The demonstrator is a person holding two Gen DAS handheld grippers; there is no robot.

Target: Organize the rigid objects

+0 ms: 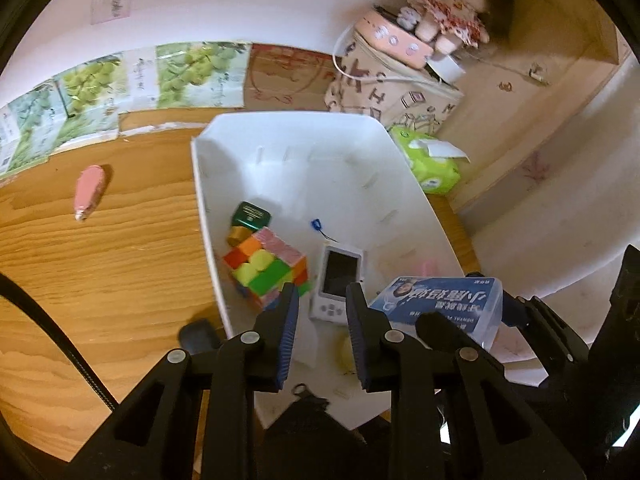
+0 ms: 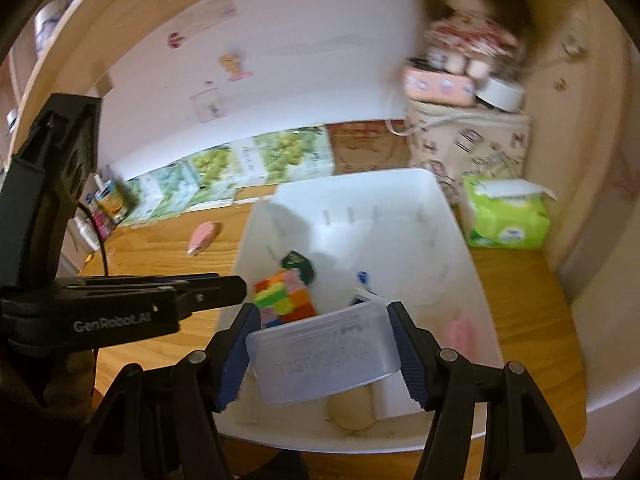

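White bin (image 1: 320, 136) on the wooden table (image 1: 100, 260), holding a colour cube (image 1: 266, 274), a green case (image 1: 252, 216) and a white handheld device (image 1: 338, 280) by its left wall. Right gripper (image 2: 322, 354): pads pinching a clear plastic box (image 2: 324, 360) above the bin's near edge. Left gripper (image 1: 322, 320): jaws pressed to their narrowest, nothing between them; a pink tube (image 1: 89, 190) lies apart on the table, left of the bin.
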